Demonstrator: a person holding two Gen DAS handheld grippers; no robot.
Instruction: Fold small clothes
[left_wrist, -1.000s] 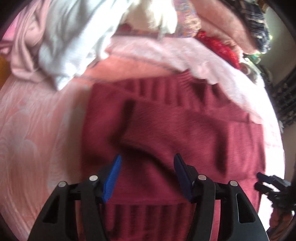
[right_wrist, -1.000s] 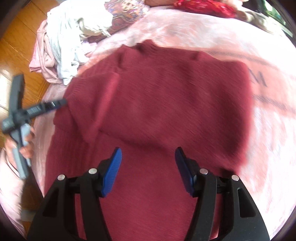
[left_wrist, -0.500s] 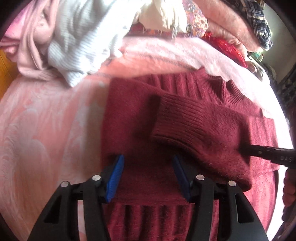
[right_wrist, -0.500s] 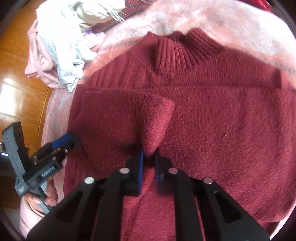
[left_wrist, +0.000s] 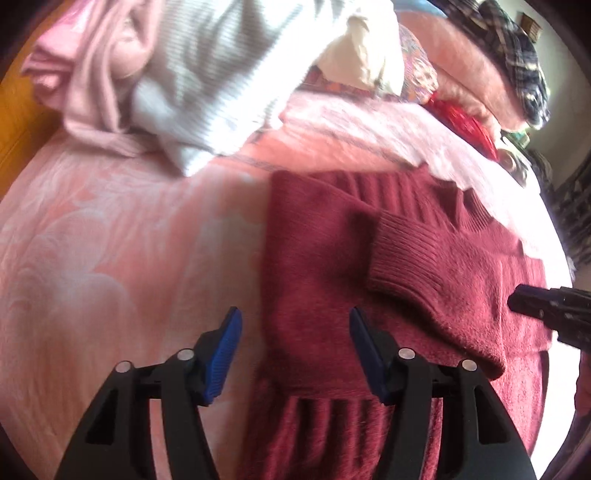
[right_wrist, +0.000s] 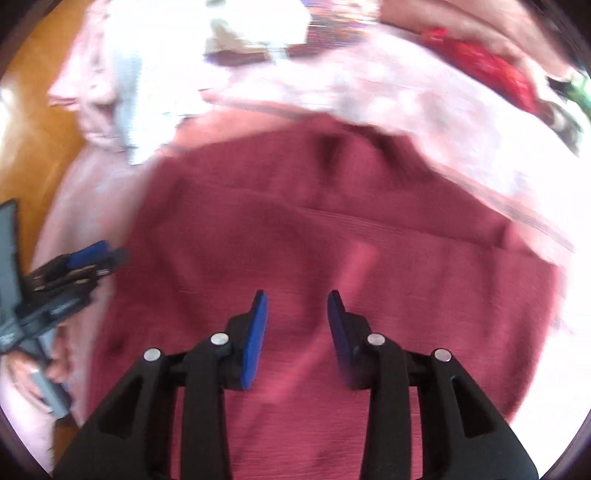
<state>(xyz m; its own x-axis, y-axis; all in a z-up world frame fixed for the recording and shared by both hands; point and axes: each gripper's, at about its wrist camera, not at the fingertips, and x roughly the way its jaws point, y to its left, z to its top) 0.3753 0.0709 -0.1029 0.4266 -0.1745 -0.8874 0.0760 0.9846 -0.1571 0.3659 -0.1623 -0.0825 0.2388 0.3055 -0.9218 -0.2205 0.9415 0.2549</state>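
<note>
Both claws empty: left claw (left_wrist: 295, 354) wide over sweater (left_wrist: 406, 295) edge; right claw (right_wrist: 297, 332), just reopened part-way, probably clear of sleeve (left_wrist: 424, 273). Pinch both layers, fold square.

The right wrist view is smeared by motion, so the maroon sweater (right_wrist: 295, 229) beyond the right gripper (right_wrist: 297, 321) shows no knit or collar detail, and the heap of pale clothes (right_wrist: 147, 74) far ahead of it is washed out to white. To that gripper's left, the left gripper (right_wrist: 88, 258) is cut by the picture's edge. In the left wrist view only a dark tip of the right gripper enters at the right edge, and the sweater's hem runs under the left gripper out of the picture.
</note>
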